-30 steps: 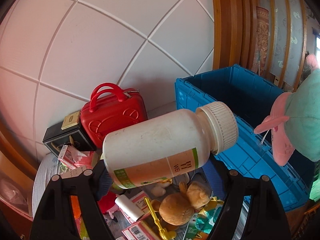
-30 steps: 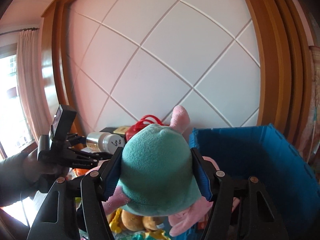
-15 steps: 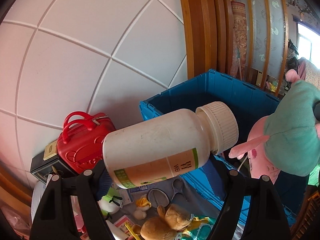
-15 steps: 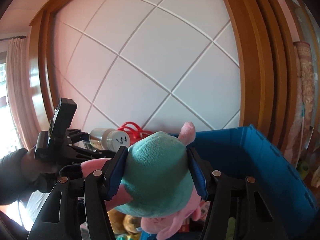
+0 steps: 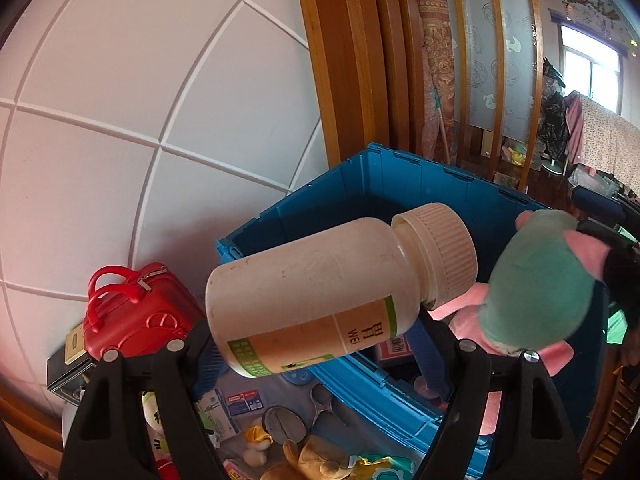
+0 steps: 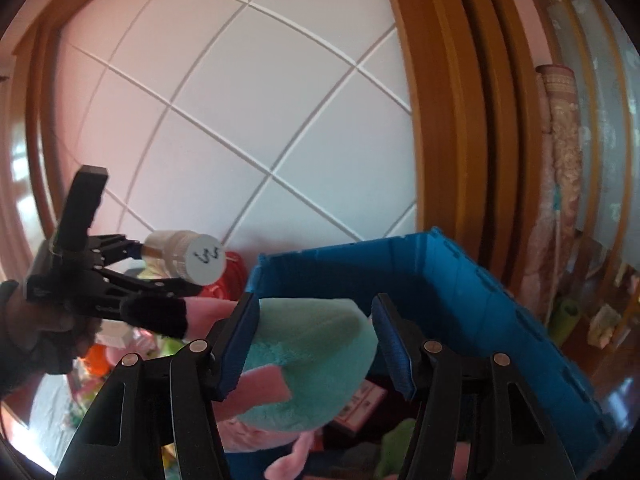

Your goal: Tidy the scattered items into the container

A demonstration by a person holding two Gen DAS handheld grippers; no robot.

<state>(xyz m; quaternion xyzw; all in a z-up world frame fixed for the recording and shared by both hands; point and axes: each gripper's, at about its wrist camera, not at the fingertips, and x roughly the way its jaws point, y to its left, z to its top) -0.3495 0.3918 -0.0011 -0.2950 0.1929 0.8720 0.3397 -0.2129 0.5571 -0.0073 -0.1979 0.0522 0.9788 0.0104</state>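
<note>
My left gripper is shut on a white pill bottle with a ribbed cap, held sideways above the near rim of the blue crate. My right gripper is shut on a teal and pink plush toy, held over the crate's open top. The plush toy also shows at the right of the left wrist view. The left gripper with the bottle shows at the left of the right wrist view.
A red toy suitcase and a black box stand left of the crate against the white panelled wall. Small plush toys, cards and scissors lie scattered below. A few items lie inside the crate.
Both grippers have swung right toward the crate with their loads. The bottle is now over the crate's rim. The plush toy has tipped lower over the crate's opening.
</note>
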